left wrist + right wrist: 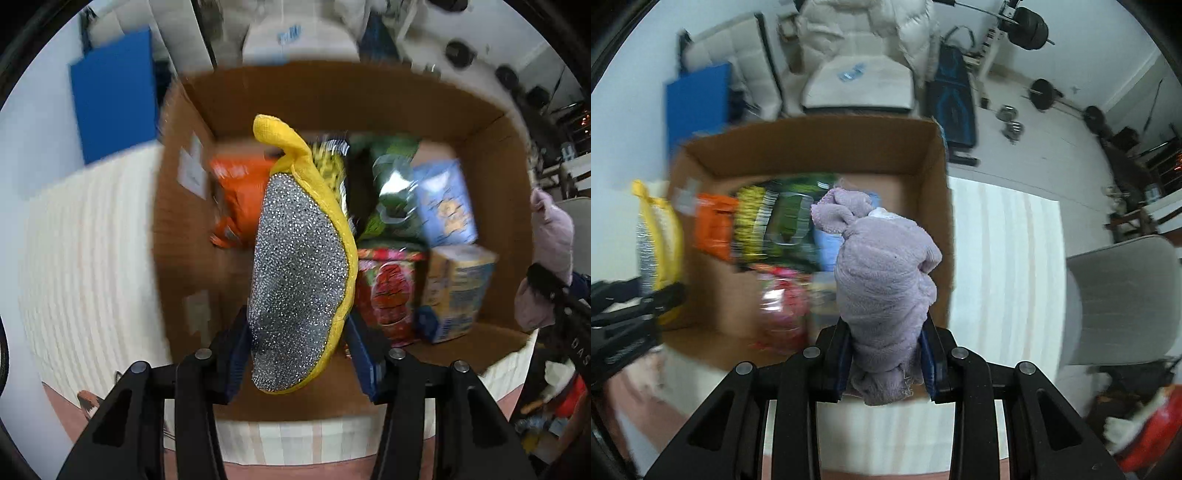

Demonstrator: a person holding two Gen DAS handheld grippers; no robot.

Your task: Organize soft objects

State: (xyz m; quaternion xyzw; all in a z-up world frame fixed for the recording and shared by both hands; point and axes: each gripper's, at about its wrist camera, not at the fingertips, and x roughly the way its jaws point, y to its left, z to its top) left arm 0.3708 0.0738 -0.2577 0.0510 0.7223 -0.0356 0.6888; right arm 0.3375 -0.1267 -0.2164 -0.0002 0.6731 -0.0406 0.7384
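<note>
The left claw (295,354) is closed part-way on the lower end of a yellow-edged scouring pad with a glittery silver face (299,280), which stands up from between the blue pads; gripping it by one end leaves the rest free to be lowered, which I judge is why it is held so. The right claw (886,363) pinches a bunched lilac fleece cloth (882,280) in the same way, low down, with the loose bulk rising ahead of it. Just beyond both claws sits an open brown cardboard box (369,99), and both soft things hang over its near side, seemingly ready to go in. Inside, ahead of the left claw, lie an orange packet (240,195), a green foil bag (391,184), a red printed packet (388,291) and two blue cartons (443,206); motion blur hides their labels. The box rests on a pale ribbed cloth (1004,258).
</note>
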